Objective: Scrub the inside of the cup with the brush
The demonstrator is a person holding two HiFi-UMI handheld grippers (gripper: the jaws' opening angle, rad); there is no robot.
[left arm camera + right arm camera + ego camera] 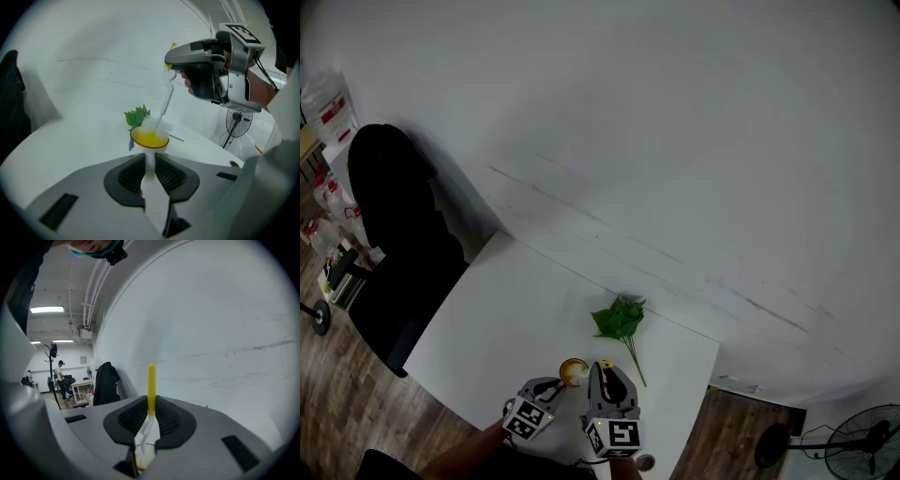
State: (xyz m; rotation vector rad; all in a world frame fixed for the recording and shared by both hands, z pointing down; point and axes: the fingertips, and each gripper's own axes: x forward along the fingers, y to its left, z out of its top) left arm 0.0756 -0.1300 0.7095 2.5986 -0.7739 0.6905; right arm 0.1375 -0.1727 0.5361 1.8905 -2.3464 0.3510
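Left gripper view: we see the left gripper (150, 169), jaws drawn narrow, clamped on the side of the white cup (149, 140), yellow inside, at the frame's centre, with green leaves (137, 116) just behind it. At upper right the right gripper (170, 62) is closed on the yellow end of the brush (165, 101). The brush's long axis drops steeply towards the cup, its bristles sitting in the mouth. We judge the scrub turns on working down that line.
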